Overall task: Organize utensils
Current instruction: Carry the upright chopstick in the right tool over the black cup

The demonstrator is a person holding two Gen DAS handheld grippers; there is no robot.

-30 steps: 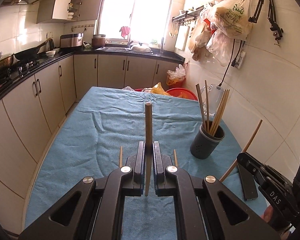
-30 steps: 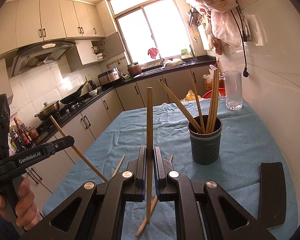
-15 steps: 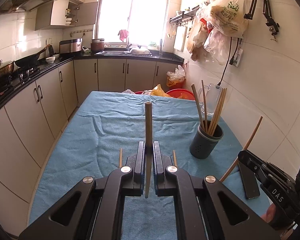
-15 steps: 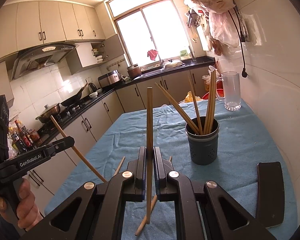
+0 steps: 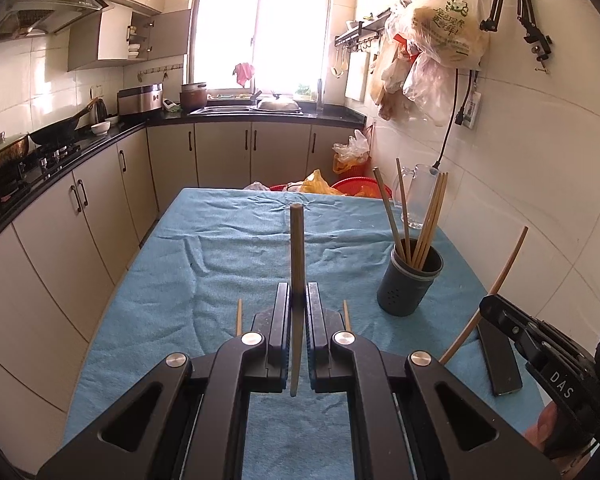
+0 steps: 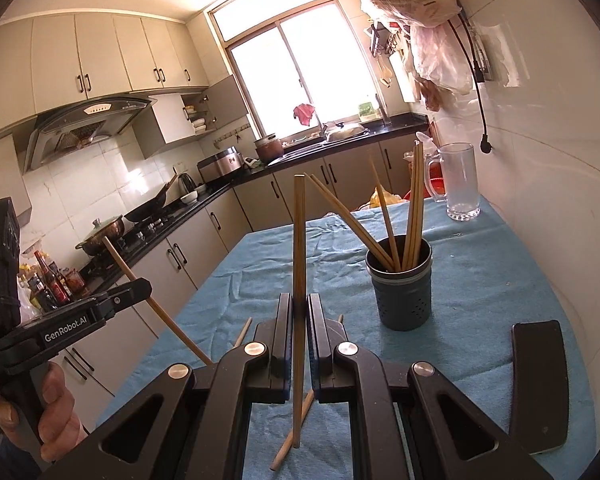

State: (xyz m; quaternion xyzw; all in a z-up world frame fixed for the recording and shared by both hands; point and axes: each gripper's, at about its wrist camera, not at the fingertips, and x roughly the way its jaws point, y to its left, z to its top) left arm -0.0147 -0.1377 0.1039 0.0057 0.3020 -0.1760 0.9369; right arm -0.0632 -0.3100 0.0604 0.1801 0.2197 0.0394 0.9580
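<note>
Flanking the holder: glass mug, possibly a phone.

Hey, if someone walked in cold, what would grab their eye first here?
Probably the two grippers, left and right, each shut on an upright chopstick over the blue cloth. Next, the grey holder bristling with chopsticks, right of centre, with a glass mug behind it.

Glass mug (empty), black phone
</note>
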